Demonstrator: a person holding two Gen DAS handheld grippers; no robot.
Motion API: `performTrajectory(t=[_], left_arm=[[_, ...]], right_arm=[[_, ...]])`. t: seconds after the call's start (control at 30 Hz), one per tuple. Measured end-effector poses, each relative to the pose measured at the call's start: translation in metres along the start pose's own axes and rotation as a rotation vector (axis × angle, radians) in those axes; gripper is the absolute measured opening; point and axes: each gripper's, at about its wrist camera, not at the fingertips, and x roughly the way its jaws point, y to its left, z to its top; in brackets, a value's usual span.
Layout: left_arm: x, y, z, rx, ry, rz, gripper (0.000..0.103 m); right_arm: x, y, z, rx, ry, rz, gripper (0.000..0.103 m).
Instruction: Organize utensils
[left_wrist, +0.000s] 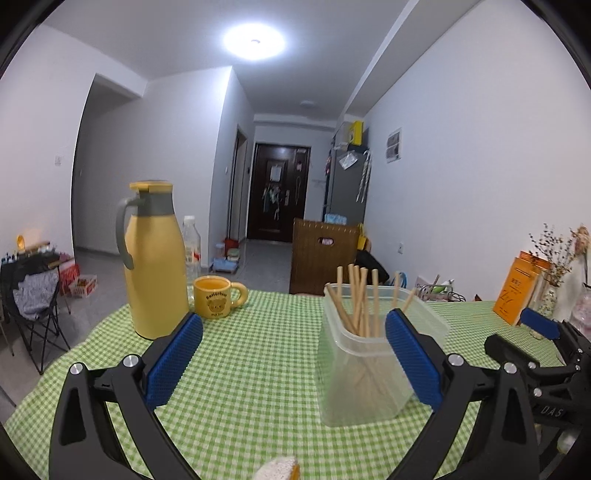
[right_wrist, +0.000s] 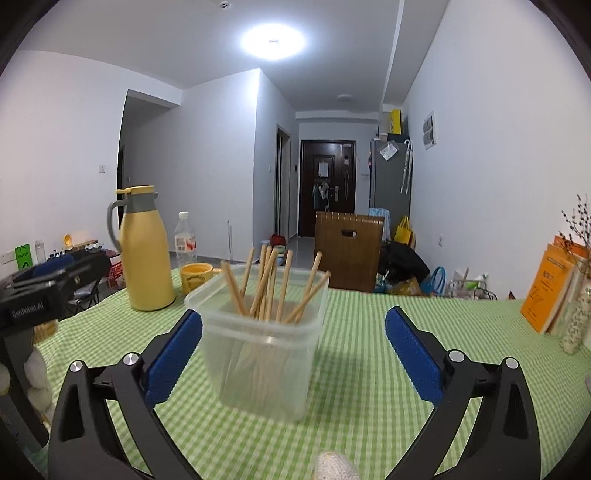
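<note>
The chopsticks (right_wrist: 266, 288) stand nearly upright in a clear plastic container (right_wrist: 258, 354), long axes vertical, tips fanned out above the rim, some leaning left and some right. The container stands upright on the green checked cloth of the worktop (right_wrist: 369, 369).

The right gripper (right_wrist: 293, 362) points nearly level across the worktop, its jaws spread wide. The container sits ahead between its blue pads (right_wrist: 173, 358), nearer the left one, and neither pad presses on it. The left gripper (left_wrist: 293, 362) also points nearly level with its jaws wide apart; the container stands beside its right pad (left_wrist: 413, 358), with nothing gripped.

The left wrist view shows the right gripper's black body at its right edge and a yellow mug (left_wrist: 216, 297) with a bear print in full beside a yellow thermos jug (left_wrist: 155, 266). The right wrist view shows the left gripper's body at its left edge, with the mug partly hidden behind the container. An orange book (right_wrist: 546, 295) leans at the worktop's right side.
</note>
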Motion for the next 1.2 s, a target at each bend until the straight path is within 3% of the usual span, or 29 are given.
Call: performTrajectory(t=[0.3,0.53,0.73,1.2], left_arm=[[-0.070,-0.015,-0.024,0.080,-0.033,0.013,0.096],[-0.104,-0.016,-0.046,0.069,-0.005,-0.005,0.096],[-0.117,-0.017,-0.066,0.078,0.019,0.003,0.096],[-0.107,-0.016,-0.091,0.073,0.106,-0.007,0.096]], right_arm=[[-0.055,0.016,-0.028,0.041,0.033,-0.001,0.096],[-0.085,0.028,-0.044,0.037,0.037,-0.002,0.096],[-0.096,0.033,-0.059,0.035,0.068,0.000,0.096],[-0.095,0.034,-0.078,0.032,0.112,-0.007,0.096]])
